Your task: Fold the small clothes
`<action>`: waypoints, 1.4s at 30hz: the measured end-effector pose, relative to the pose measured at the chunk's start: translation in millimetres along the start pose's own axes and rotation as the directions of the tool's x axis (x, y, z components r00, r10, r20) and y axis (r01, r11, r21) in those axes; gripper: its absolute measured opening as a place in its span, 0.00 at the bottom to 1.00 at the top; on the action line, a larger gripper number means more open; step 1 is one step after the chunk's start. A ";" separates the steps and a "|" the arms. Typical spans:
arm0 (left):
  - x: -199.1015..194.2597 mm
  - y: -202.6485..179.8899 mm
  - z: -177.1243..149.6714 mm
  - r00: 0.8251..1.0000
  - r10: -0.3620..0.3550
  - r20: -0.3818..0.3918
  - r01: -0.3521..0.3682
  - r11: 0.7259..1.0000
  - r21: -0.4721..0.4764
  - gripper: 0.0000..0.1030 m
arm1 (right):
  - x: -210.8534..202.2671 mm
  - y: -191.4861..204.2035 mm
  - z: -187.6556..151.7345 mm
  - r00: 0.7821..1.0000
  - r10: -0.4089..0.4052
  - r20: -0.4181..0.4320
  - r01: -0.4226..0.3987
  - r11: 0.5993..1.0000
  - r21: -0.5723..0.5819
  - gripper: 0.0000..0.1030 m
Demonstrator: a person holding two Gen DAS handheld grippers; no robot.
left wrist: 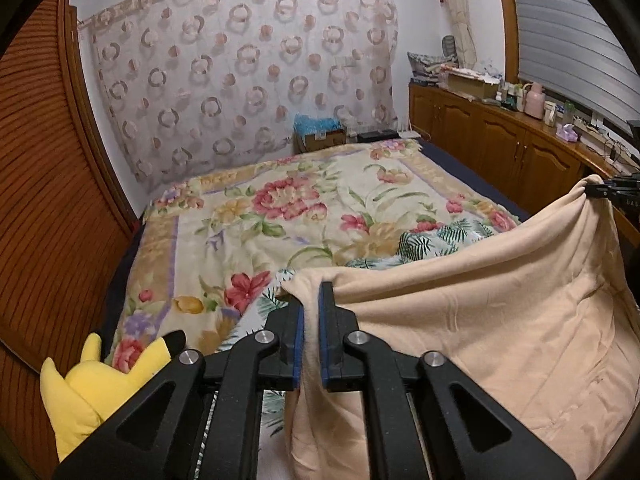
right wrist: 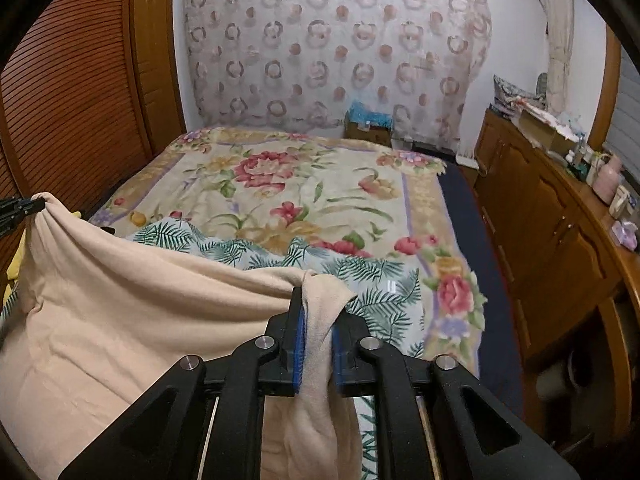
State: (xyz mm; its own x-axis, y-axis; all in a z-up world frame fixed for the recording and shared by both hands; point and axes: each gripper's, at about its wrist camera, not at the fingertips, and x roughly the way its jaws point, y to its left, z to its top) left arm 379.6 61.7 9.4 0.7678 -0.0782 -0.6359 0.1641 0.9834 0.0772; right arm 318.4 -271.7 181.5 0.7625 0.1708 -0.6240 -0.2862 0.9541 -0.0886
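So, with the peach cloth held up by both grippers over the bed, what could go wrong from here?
1. The left gripper pinches only a thin edge of the soft peach fleece garment, so that corner may slip out.
2. The cloth sags between it and the right gripper, so it could land creased.
3. The palm-leaf printed cloth lies underneath and might get dragged along.

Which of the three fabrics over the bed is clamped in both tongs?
The plain peach cloth, hanging between left tongs and right tongs; the palm-leaf fabric and floral blanket lie flat.
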 end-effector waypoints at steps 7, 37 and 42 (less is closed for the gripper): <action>-11.3 8.8 -24.8 0.998 -0.057 -0.025 0.056 0.998 -0.041 0.43 | -44.0 -1.4 -24.7 0.999 0.029 0.020 -0.029 0.999 0.026 0.40; -34.7 8.9 -131.1 0.983 -0.086 -0.160 0.061 0.986 -0.158 0.52 | -68.3 -18.9 -130.1 0.991 0.087 -0.101 -0.069 0.983 0.172 0.41; -24.9 7.3 -130.0 0.975 -0.115 -0.192 0.082 0.982 -0.171 0.36 | -49.8 -10.4 -130.9 0.992 0.082 -0.095 -0.068 0.987 0.142 0.40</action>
State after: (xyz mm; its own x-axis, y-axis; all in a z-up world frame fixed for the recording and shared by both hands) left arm 281.2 92.1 -74.0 0.6107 -0.1578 -0.7759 0.1182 0.9871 -0.1076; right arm 207.5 -322.3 111.8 0.6781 0.2246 -0.6998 -0.2520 0.9655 0.0657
